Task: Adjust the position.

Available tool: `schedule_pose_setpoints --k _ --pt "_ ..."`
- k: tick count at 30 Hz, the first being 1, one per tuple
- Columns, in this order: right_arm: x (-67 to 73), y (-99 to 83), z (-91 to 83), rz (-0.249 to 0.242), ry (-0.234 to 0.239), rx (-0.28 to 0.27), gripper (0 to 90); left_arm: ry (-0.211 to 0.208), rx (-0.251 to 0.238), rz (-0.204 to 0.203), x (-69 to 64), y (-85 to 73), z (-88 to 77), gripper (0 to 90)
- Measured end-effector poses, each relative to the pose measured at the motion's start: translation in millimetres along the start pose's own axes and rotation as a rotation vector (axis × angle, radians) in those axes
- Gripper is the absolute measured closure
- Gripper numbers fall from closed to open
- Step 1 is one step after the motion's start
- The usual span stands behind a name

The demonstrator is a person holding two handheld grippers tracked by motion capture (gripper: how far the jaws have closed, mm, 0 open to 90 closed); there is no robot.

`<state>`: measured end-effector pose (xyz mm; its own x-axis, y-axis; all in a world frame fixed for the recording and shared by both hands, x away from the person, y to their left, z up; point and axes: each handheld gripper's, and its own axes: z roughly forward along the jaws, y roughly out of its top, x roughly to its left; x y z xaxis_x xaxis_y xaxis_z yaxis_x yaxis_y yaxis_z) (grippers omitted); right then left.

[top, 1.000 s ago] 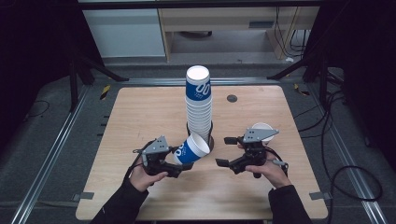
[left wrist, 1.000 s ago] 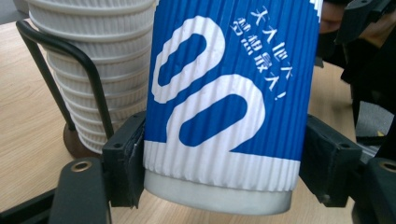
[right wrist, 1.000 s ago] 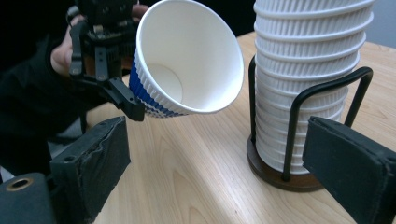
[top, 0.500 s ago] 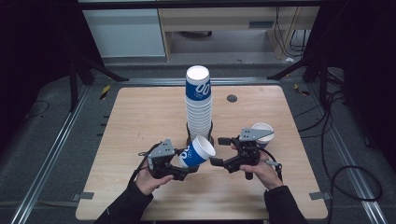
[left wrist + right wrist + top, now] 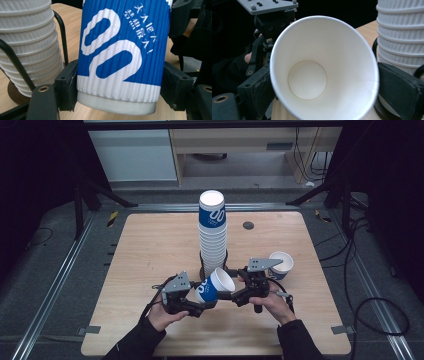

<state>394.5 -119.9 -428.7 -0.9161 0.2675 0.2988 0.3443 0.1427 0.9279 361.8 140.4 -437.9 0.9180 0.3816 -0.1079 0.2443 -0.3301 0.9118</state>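
A blue-and-white ribbed paper cup [image 5: 215,285] is being held on its side above the near middle of the bench [image 5: 150,245], just in front of the tall cup stack [image 5: 212,235] standing in its wire holder [image 5: 204,265]. At the left, the left gripper [image 5: 197,306] is being kept clamped on the cup's lower body, its pads pressing the ribbed wall near the base in the left gripper view [image 5: 117,57]. If this squeeze is being tightened further, the thin wall is likely to be dented; if it is being loosened too early, the cup is likely to be dropped onto the bench. In the middle, the tilted cup is being carried very near the stack, so a careless swing is judged likely to knock the tower over. At the right, the right gripper [image 5: 231,295] is being brought up to the cup's open mouth; its jaws are standing wide on either side of the rim in the right gripper view [image 5: 324,67] and have just been closing slightly, and a crooked bite here could crush the rim. Further right, a second cup [image 5: 281,264] is standing upright on the bench. Compared with a second ago, the held cup is being pointed more toward the right gripper, which is being seen closer to it.
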Motion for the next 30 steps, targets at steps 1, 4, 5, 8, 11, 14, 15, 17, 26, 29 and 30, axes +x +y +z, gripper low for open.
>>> schedule_pose_setpoints --k 1,4,5,8,11,14,15,17,26,29,30 --pt "0.2 0.0 1.4 0.002 0.005 0.002 7.9 0.001 0.000 0.002 -0.4 0.0 0.3 26.4" --pt "0.7 -0.4 4.9 0.004 0.015 0.005 8.9 -0.001 -0.002 0.006 -1.1 -0.1 1.2 26.4" --pt "0.6 -0.7 6.1 0.007 0.019 0.009 8.9 -0.004 -0.001 0.006 -1.1 -0.1 1.5 26.4" --pt "0.9 -1.9 9.8 0.010 0.027 0.018 9.5 -0.004 0.001 0.010 -2.0 -0.1 2.4 26.4" --pt "0.3 -2.8 11.2 0.016 0.037 0.024 10.6 -0.006 0.002 0.010 -1.9 -0.6 2.7 26.3" --pt "-0.9 -2.7 9.6 0.032 0.057 0.018 12.9 -0.013 0.004 0.009 -1.8 -1.0 3.1 26.0" --pt "-0.9 -2.6 9.0 0.031 0.061 0.016 13.5 -0.015 0.007 0.009 -1.7 -1.2 3.4 25.8" --pt "-0.6 -2.0 7.7 0.028 0.070 0.015 14.9 -0.018 0.006 0.009 -1.7 -1.3 3.5 25.5" --pt "0.3 2.9 -2.5 -0.005 0.043 -0.016 16.5 -0.012 0.015 0.000 1.6 -1.1 -0.2 23.3" --pt "-0.4 6.1 -10.7 -0.015 0.010 -0.034 16.5 0.005 0.030 -0.005 5.2 -2.1 -2.4 22.1" --pt "-0.5 7.0 -13.2 -0.016 -0.005 -0.038 16.5 0.013 0.037 -0.008 7.0 -3.0 -3.1 21.9"
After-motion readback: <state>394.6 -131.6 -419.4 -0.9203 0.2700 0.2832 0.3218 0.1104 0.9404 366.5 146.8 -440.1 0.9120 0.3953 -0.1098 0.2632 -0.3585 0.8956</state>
